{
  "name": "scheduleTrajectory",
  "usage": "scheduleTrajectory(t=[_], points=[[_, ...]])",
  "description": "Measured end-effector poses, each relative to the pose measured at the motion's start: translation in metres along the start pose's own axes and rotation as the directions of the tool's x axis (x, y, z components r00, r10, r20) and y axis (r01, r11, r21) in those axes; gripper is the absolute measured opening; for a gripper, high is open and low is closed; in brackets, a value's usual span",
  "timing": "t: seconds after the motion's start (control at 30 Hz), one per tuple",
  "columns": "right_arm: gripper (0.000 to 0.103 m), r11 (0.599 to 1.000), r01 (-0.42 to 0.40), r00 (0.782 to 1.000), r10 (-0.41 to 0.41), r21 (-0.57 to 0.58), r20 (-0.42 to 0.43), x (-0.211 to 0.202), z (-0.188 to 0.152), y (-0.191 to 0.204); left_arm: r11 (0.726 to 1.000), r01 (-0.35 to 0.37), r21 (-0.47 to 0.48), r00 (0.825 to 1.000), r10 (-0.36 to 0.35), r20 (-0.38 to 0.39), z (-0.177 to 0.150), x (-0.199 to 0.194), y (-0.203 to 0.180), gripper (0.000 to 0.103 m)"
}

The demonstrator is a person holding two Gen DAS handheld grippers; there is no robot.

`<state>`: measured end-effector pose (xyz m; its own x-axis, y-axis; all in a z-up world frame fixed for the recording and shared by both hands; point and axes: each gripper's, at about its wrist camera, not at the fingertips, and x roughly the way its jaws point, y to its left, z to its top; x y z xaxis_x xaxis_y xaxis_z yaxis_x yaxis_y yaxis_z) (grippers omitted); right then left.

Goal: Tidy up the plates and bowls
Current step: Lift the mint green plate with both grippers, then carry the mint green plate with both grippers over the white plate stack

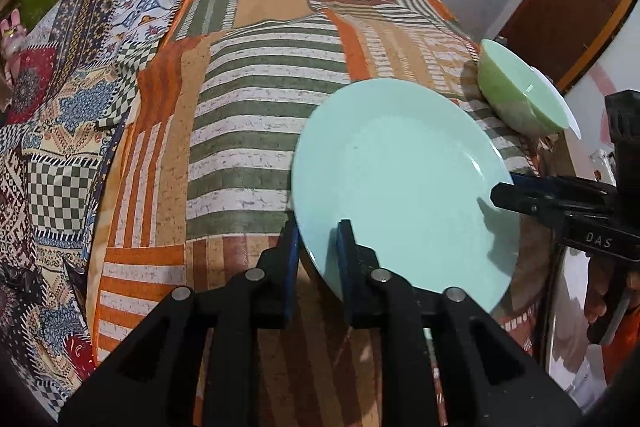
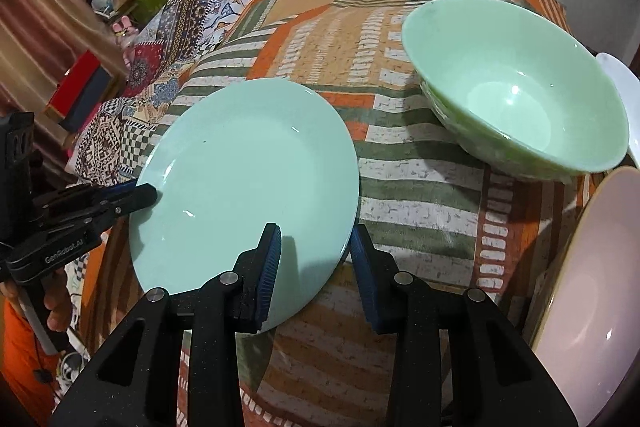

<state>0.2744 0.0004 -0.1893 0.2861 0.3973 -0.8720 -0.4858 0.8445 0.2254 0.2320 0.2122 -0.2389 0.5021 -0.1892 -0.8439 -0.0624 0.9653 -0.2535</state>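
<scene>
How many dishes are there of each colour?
Mint-blue plate: 1
Green bowl: 1
Pink dish: 1
White dish: 1, only its edge shows
Total: 4

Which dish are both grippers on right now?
The mint-green plate: the left gripper and right gripper each straddle its rim. The green bowl and pink dish sit untouched to the right.

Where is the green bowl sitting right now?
The green bowl sits on the striped cloth, right of the pale blue plate in the right wrist view, with a pink dish nearer the camera.
</scene>
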Motion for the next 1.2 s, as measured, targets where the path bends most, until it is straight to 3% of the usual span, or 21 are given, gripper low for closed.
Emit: scheduleTrajectory(t=[0.3,0.57,0.9,1.2], points=[[0.033,1.000,0.027,1.000,-0.027,0.006,0.001,0.009,0.007,0.006,0.999,-0.034,0.035,0.999,0.034,0.015,0.005,0.007,-0.006,0.020],[0.032,1.000,0.009,1.000,-0.009,0.022,0.021,-0.003,-0.001,0.005,1.000,-0.015,0.006,1.000,0.015,0.009,-0.005,-0.004,-0.009,0.020],[0.032,1.000,0.000,0.995,0.000,0.004,0.098,-0.040,-0.014,0.011,0.998,0.034,-0.045,0.997,-0.031,0.069,-0.020,-0.042,-0.024,0.020],[0.032,1.000,-0.001,0.988,0.002,-0.005,0.151,-0.071,-0.031,0.017,0.999,0.030,-0.027,0.992,-0.026,0.123,-0.038,-0.087,-0.050,0.020]])
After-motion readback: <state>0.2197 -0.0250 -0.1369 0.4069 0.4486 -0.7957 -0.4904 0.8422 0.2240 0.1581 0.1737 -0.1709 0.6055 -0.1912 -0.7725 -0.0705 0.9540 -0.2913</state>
